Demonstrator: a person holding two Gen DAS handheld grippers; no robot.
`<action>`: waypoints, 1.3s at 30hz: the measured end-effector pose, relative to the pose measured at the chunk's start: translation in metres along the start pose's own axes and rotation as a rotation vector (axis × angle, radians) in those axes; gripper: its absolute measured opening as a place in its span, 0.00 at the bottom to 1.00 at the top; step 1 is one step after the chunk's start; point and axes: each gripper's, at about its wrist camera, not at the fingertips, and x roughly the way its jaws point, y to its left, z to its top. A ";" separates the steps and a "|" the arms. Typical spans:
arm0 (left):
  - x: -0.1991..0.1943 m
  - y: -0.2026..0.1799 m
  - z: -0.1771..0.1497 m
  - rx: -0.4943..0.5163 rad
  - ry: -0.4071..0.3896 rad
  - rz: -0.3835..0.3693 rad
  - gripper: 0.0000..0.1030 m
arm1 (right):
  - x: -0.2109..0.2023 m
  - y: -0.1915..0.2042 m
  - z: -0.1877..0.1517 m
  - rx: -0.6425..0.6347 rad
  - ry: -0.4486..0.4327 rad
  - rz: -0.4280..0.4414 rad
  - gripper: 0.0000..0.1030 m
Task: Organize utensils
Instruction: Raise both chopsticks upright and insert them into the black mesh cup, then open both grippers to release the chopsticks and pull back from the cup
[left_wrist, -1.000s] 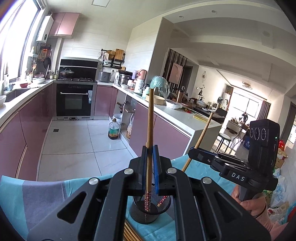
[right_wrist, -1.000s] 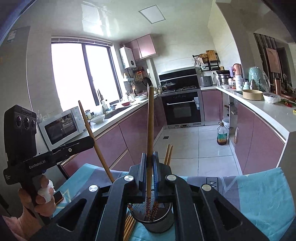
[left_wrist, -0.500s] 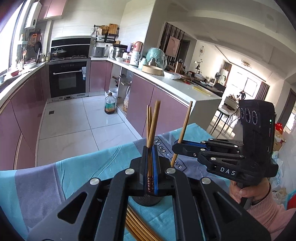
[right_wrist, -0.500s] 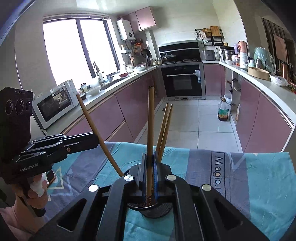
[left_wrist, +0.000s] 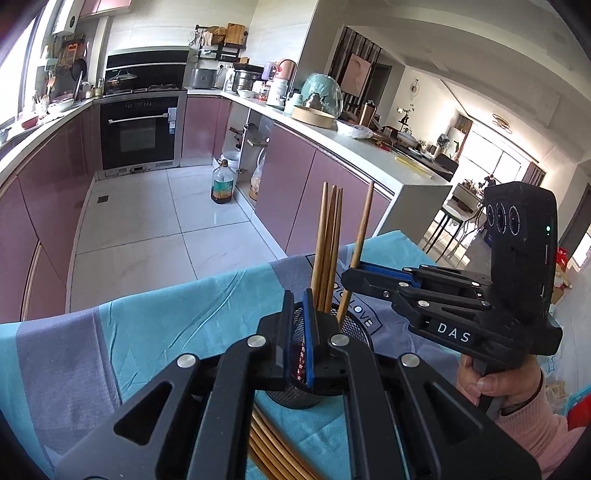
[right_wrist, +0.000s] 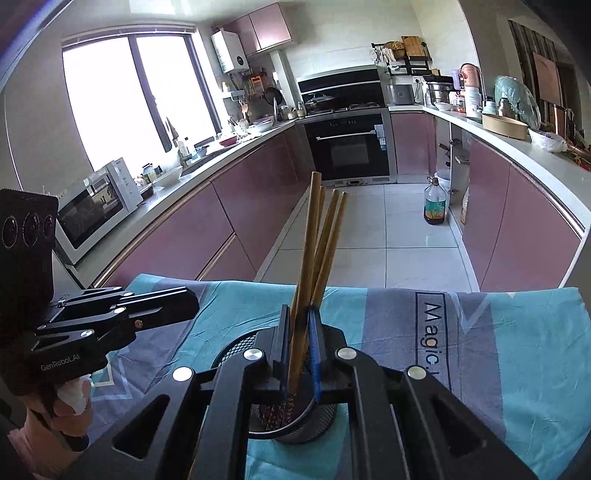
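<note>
A black mesh holder (left_wrist: 355, 328) (right_wrist: 236, 350) stands on the teal cloth with wooden chopsticks (left_wrist: 328, 240) (right_wrist: 330, 243) upright in it. My left gripper (left_wrist: 297, 295) (right_wrist: 194, 306) hovers at the holder's rim. Its jaws are almost together and no chopstick is in the slit, through which I see only mesh and patterned chopstick tips. My right gripper (right_wrist: 299, 308) (left_wrist: 351, 275) is over the holder and its jaws are opening. One chopstick (right_wrist: 308, 240) (left_wrist: 362, 221) stands loose between them, its lower end inside the holder.
Several loose chopsticks (left_wrist: 266, 443) lie on the cloth (right_wrist: 480, 332) below the left gripper. A person's hand (left_wrist: 491, 384) grips each handle. Beyond the table edge are a tiled floor, an oil bottle (right_wrist: 434, 206), purple cabinets, an oven and a microwave (right_wrist: 96, 206).
Both grippers sank toward the holder. The chopstick in the left gripper left its jaws and now stands in the holder. The right chopstick went down into the holder and those jaws parted slightly.
</note>
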 end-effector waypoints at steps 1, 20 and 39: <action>-0.002 0.001 -0.002 -0.001 -0.009 0.008 0.05 | 0.000 -0.001 0.000 0.004 -0.006 -0.005 0.11; -0.038 0.022 -0.037 -0.017 -0.091 0.116 0.36 | -0.037 0.016 -0.015 -0.035 -0.108 -0.013 0.26; -0.039 0.038 -0.144 -0.046 0.045 0.262 0.64 | 0.003 0.066 -0.123 -0.123 0.196 0.097 0.39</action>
